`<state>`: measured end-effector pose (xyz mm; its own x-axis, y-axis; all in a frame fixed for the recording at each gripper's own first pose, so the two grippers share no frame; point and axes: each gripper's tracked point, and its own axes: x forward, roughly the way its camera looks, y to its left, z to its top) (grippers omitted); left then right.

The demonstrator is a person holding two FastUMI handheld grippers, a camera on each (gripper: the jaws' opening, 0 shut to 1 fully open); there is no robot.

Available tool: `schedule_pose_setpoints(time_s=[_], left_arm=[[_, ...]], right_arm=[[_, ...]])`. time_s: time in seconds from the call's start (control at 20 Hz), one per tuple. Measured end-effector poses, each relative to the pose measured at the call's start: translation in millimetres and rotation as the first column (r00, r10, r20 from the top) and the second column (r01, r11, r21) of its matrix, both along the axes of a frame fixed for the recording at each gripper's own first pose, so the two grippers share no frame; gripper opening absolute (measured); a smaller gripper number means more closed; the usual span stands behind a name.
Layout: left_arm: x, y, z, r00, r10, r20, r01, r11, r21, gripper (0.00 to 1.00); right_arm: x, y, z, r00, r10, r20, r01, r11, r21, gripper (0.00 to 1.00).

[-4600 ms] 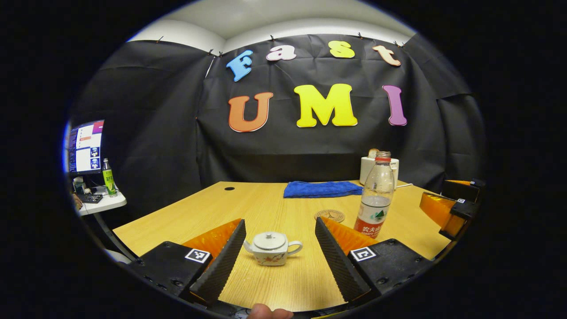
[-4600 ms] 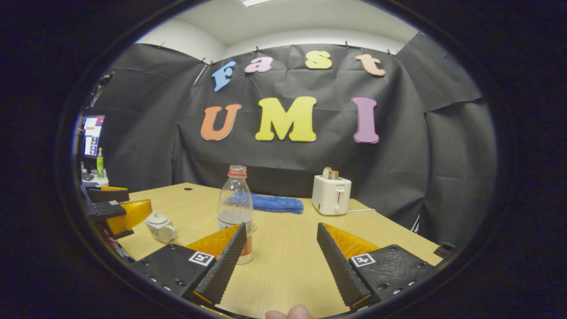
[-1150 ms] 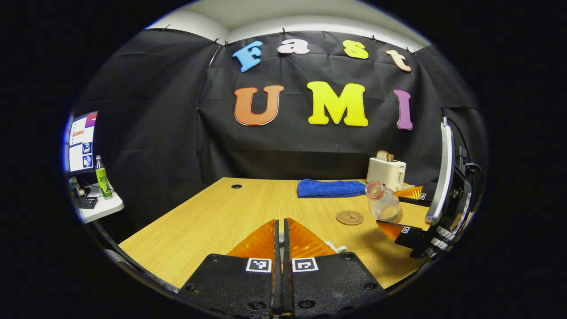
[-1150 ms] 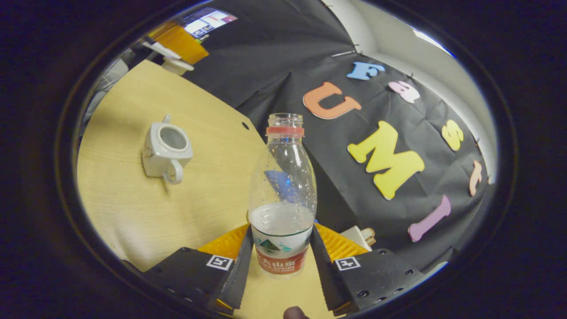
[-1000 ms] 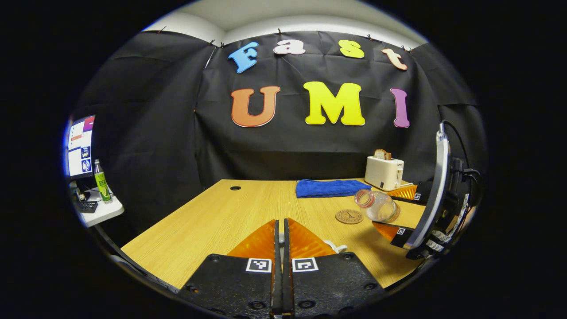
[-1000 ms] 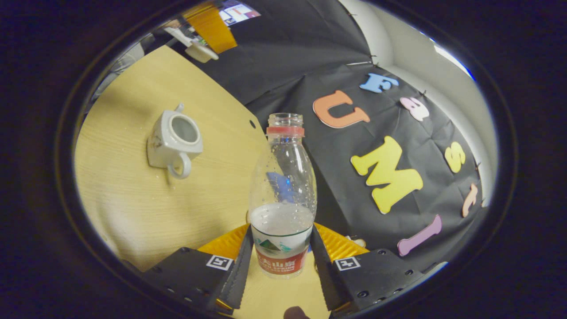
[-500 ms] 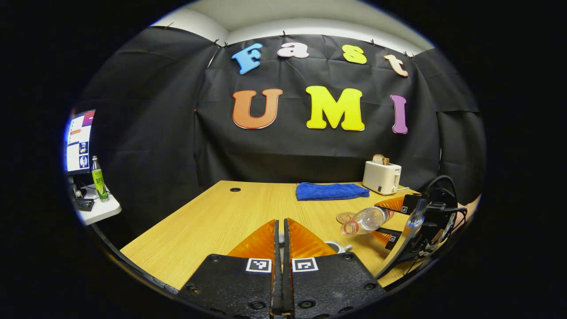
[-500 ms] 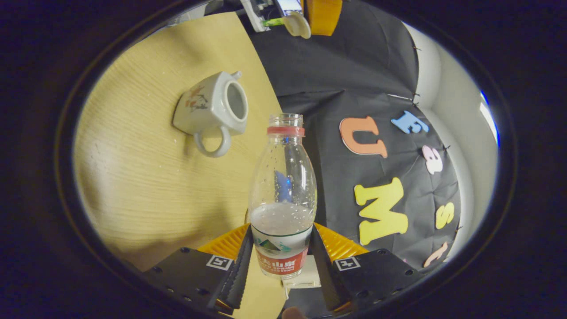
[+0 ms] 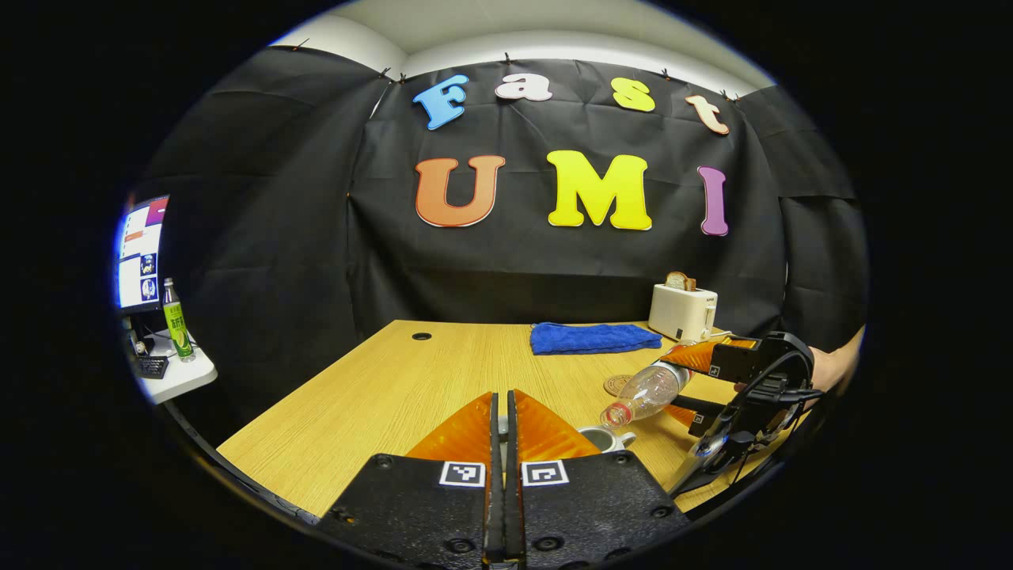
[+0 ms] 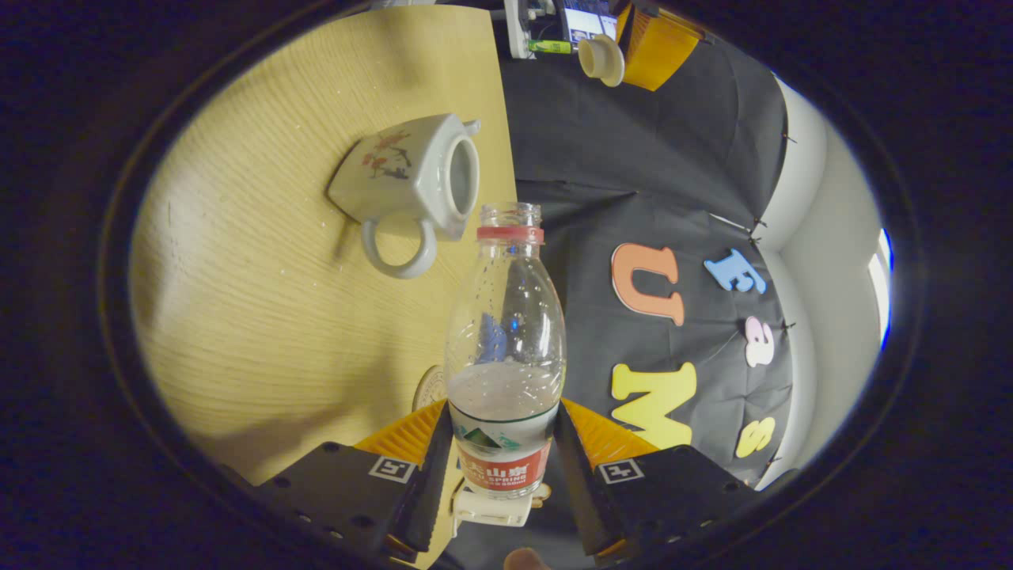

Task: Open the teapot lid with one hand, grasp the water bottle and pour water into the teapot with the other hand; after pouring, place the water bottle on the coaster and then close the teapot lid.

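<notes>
The white teapot [image 10: 411,178] stands lidless on the wooden table [image 10: 261,317], its opening bare. My right gripper [image 10: 502,412] is shut on the lower body of the clear water bottle [image 10: 506,317], which has a red neck ring and no cap. In the left gripper view the bottle [image 9: 645,390] is tipped mouth-down, its mouth just above and right of the teapot [image 9: 605,438]. My left gripper [image 9: 500,396] is shut; in the right gripper view the teapot lid [image 10: 600,57] hangs at its fingers, up off the table. The round coaster [image 9: 616,385] lies behind the bottle.
A blue cloth [image 9: 595,338] and a white toaster [image 9: 684,310] sit at the table's far side. A side desk at far left carries a monitor [image 9: 138,253] and a green bottle [image 9: 172,319]. A hand [image 9: 831,368] holds the right gripper at the table's right edge.
The right gripper has tipped the bottle further and brought its mouth down close over the teapot's opening. The left gripper has stayed shut and raised, with the lid.
</notes>
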<state>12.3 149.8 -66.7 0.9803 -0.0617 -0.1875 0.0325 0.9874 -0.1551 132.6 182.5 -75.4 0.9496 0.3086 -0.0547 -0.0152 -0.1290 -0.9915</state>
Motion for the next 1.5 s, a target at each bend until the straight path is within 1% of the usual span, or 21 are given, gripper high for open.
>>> schedule_pose_setpoints(time_s=[0.7,1.5], left_arm=[[-2,10,-4,1.000,0.009,-0.007,-0.010,1.000,-0.013,0.03],[-3,13,-4,1.000,0.008,-0.009,-0.008,1.000,-0.009,0.03]], right_arm=[[-3,12,18,0.992,0.059,0.111,-0.044,0.990,-0.134,0.68],[-2,14,33,0.983,0.085,0.165,-0.045,0.971,-0.234,0.68]])
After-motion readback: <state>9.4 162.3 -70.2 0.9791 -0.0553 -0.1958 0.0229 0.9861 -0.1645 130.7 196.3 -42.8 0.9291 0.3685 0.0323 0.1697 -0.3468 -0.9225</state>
